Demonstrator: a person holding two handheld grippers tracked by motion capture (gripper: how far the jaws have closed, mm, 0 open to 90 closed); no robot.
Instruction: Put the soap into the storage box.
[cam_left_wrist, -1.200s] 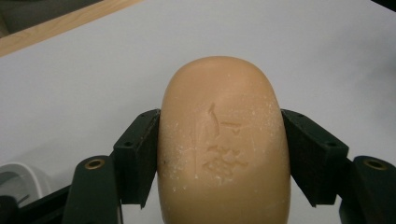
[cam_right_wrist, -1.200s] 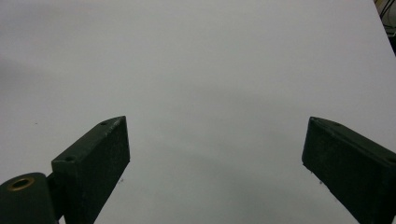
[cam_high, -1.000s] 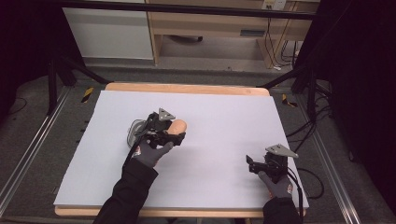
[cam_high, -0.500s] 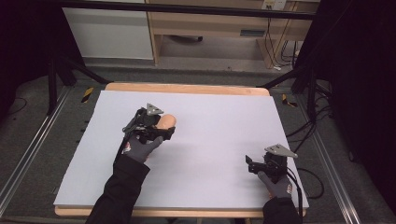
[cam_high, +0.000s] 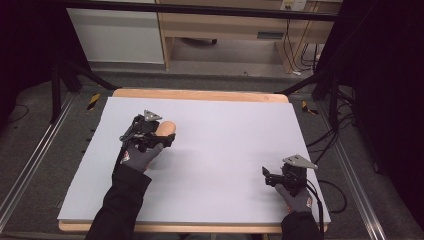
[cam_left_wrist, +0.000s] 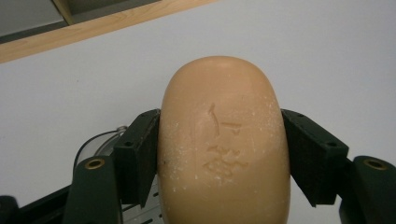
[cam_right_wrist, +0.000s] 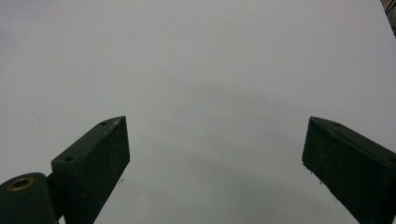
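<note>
While the left gripper clamps the soap across its width, the bar's long axis runs forward along the jaws, over the sheet's left half. The right gripper sits spread, near the right corner

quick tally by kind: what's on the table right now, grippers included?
Soap bar: 1, clamped in the left gripper
Grippers: 2, left one and right gripper, which is open with nothing between its jaws
White table: 1
Total: 4
</note>
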